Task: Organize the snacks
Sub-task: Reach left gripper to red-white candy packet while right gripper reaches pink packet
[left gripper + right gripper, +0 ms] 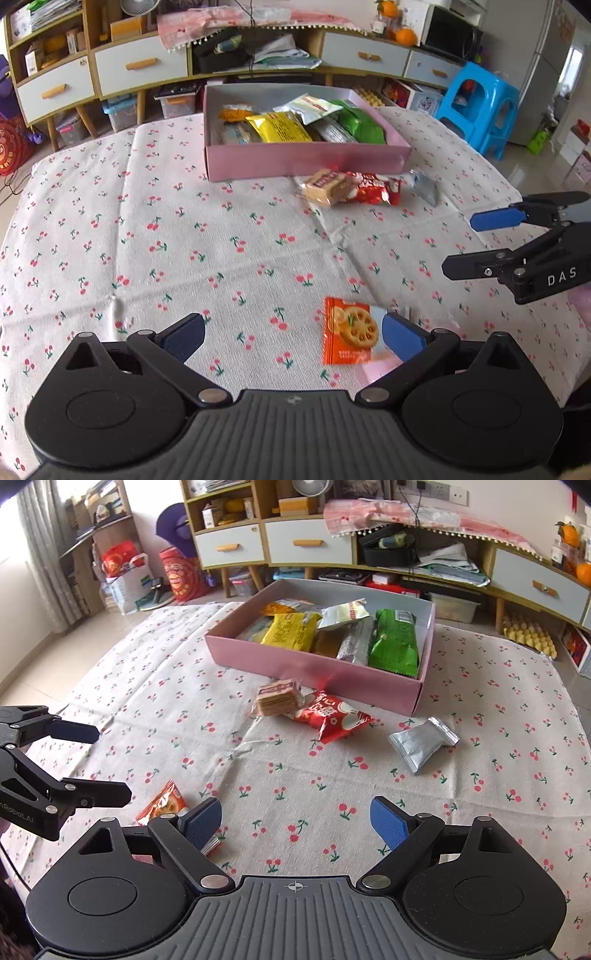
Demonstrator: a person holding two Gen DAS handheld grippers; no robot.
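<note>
Your left gripper (293, 334) stood with its jaws apart over the tablecloth (184, 240), the orange biscuit packet (347, 332) lying just inside its right finger. Your right gripper (295, 823) was spread wide too, holding nothing, with the silver packet (423, 743) ahead.

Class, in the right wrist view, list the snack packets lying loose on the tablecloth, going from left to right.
orange cookie packet → clear-wrapped biscuit stack → red packet → silver packet
</note>
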